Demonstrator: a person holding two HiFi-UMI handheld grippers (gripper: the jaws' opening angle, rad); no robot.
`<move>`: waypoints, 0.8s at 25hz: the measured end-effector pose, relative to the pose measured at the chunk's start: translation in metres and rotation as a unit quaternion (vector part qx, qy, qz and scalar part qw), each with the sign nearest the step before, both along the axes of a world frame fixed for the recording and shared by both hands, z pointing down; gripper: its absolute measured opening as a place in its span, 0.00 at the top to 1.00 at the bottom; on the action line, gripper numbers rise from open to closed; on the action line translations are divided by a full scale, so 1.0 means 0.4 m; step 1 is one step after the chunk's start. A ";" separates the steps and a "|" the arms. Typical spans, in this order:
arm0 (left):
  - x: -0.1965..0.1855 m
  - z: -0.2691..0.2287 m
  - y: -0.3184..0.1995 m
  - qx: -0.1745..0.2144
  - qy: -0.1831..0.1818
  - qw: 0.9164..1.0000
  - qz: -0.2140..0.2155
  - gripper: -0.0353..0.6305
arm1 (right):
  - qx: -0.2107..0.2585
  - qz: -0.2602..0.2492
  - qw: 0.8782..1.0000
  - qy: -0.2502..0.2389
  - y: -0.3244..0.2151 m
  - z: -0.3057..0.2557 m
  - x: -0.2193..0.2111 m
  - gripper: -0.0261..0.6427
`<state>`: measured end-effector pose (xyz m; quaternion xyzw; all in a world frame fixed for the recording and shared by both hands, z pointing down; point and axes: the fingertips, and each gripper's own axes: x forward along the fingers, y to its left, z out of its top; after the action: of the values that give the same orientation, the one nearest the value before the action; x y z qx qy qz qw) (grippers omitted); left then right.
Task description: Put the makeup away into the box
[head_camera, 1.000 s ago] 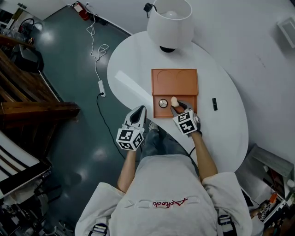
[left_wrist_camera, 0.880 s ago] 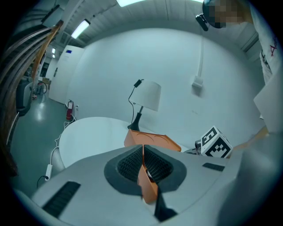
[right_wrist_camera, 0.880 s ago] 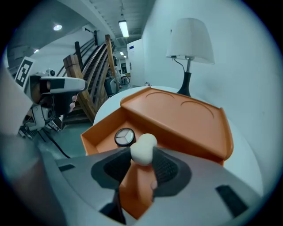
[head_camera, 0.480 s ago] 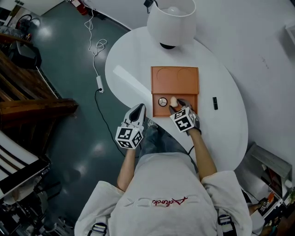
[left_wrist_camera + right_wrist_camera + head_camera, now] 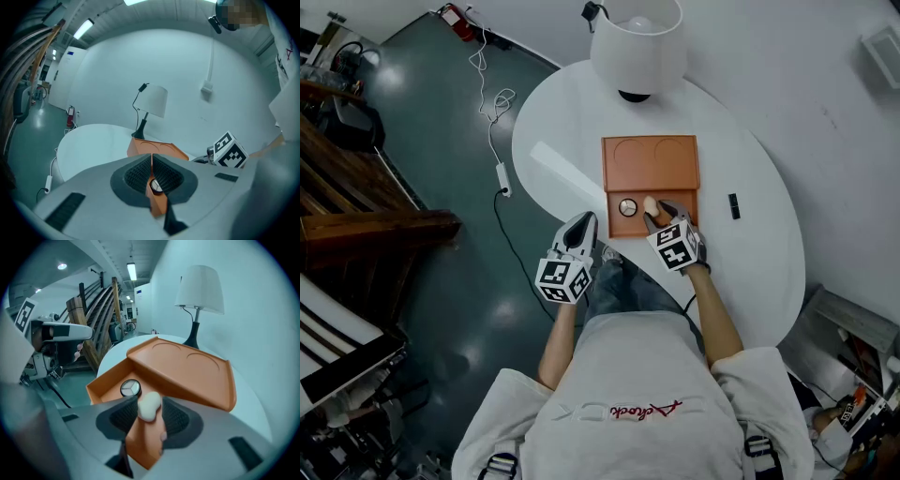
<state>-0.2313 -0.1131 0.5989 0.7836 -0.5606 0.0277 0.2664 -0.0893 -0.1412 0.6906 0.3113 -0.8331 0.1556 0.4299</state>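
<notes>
Orange box (image 5: 615, 178) stands mid-table on white table (image 5: 572, 112), on the near side of a white-shaded lamp (image 5: 636, 47). Far half of box: flat panel w/ two round recesses. Near half: open compartment. Round compact (image 5: 627, 207) lies at its left, cream makeup sponge (image 5: 149, 406) just beside it at right.

R gripper (image 5: 664, 216) angled down into that compartment. Jaws have just been opening and now stand apart. Sponge is betw. the pads but not squeezed, lying in the compartment.

L gripper (image 5: 152, 158) at table's near edge, near box's near-left corner, not touching. Pads together at tips, nothing held.

Small black item (image 5: 734, 206) on table right of box, too small to ID.
</notes>
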 end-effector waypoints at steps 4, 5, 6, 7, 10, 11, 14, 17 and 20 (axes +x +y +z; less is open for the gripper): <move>0.025 -0.023 -0.003 0.010 0.000 1.000 0.017 0.92 | 0.044 0.026 0.999 -0.009 -0.011 -0.051 0.020 0.89; 0.033 -0.029 -0.004 0.013 0.000 1.000 0.022 0.92 | 0.053 0.032 0.998 -0.013 -0.012 -0.062 0.026 0.91; 0.042 -0.033 -0.003 0.015 0.000 1.000 0.026 0.92 | 0.060 0.037 0.997 -0.018 -0.011 -0.072 0.033 0.93; 0.051 -0.036 -0.002 0.016 -0.001 0.999 0.031 0.92 | 0.064 0.044 0.997 -0.023 -0.009 -0.080 0.041 0.93; 0.079 -0.046 0.000 0.018 -0.001 0.999 0.048 0.92 | 0.074 0.067 0.994 -0.034 -0.006 -0.101 0.073 0.93; 0.088 -0.049 -0.001 0.019 -0.002 0.998 0.053 0.92 | 0.078 0.075 0.993 -0.035 -0.007 -0.107 0.086 0.93; 0.124 -0.054 -0.007 0.022 -0.002 0.997 0.073 0.92 | 0.088 0.107 0.990 -0.035 -0.006 -0.121 0.138 0.93; 0.178 -0.063 -0.021 0.026 0.000 0.995 0.099 0.92 | 0.098 0.141 0.985 -0.032 0.000 -0.136 0.208 0.93; 0.247 -0.076 -0.036 0.032 0.002 0.991 0.132 0.92 | 0.105 0.181 0.977 -0.032 0.011 -0.151 0.291 0.93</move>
<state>-0.1324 -0.1276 0.5684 0.8591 -0.4519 0.0433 0.2362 0.0270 -0.1369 0.6302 0.4947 -0.7884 0.1524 0.3323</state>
